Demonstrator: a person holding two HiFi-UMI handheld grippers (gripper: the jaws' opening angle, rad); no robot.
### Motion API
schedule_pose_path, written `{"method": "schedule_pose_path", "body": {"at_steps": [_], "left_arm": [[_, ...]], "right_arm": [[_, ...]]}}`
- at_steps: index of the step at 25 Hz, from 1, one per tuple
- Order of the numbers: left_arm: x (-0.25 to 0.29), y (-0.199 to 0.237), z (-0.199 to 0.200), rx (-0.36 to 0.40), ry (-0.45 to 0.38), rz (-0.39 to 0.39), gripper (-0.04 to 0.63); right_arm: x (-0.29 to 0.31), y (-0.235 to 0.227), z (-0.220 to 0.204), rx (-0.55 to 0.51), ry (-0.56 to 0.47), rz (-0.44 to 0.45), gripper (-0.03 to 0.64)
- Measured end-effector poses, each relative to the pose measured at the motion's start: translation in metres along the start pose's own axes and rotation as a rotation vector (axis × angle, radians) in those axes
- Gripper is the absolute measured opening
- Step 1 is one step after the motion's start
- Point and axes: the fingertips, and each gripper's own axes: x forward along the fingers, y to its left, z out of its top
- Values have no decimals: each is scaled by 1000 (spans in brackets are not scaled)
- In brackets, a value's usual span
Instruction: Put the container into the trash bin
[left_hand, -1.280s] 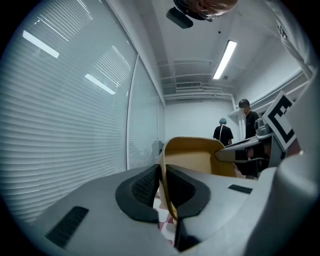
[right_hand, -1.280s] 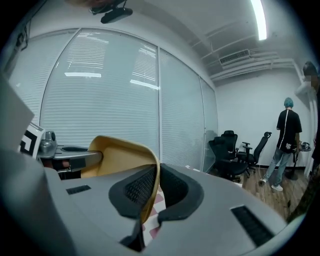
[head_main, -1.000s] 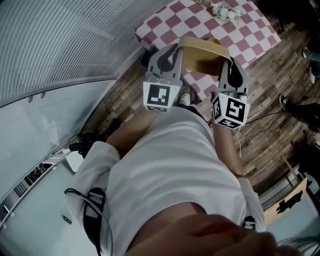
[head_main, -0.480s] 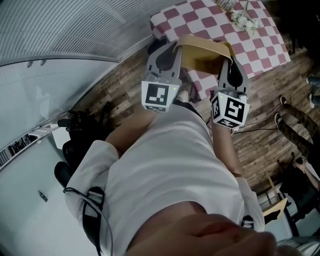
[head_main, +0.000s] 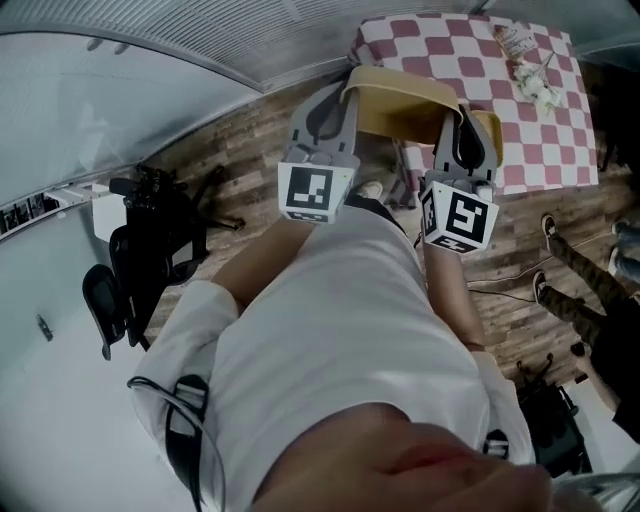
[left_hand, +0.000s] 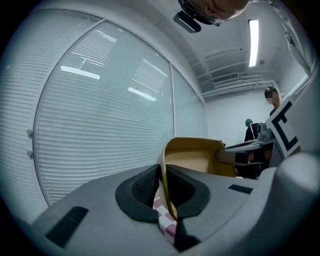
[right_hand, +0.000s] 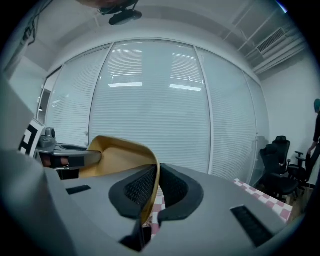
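A tan, shallow container (head_main: 405, 100) hangs in the air in front of the person, held level between both grippers. My left gripper (head_main: 335, 95) is shut on its left rim; in the left gripper view the thin tan wall (left_hand: 165, 192) is pinched between the black pads. My right gripper (head_main: 468, 130) is shut on the right rim, and the right gripper view shows the container's edge (right_hand: 150, 197) clamped the same way. No trash bin shows in any view.
A table with a pink and white checked cloth (head_main: 470, 70) stands ahead, white flowers (head_main: 535, 80) on it. Black office chairs (head_main: 145, 250) stand at the left by a blind-covered glass wall (left_hand: 100, 115). Another person's legs (head_main: 585, 290) are at the right on the wooden floor.
The person has turned with the container: the checked table has slid to the right in the head view and black chairs have come in at the left. Both grips are unchanged.
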Motion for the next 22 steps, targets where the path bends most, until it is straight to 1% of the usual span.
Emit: {"method": "schedule_pose_path", "body": {"at_steps": [5, 7, 10, 15, 22], "left_arm": [[-31, 51, -6, -31, 4, 118, 35], [-41, 69, -10, -42, 9, 151, 35], [-52, 90, -19, -62, 27, 180, 35], [-54, 115, -23, -89, 25, 178, 35], [-48, 151, -26, -88, 22, 147, 35]], "right_arm": [[23, 55, 8, -21, -3, 111, 43], [31, 74, 10, -29, -3, 142, 43], [39, 97, 11, -43, 4, 170, 43], [54, 119, 11, -53, 14, 172, 43], [77, 142, 16, -56, 18, 138, 43]]}}
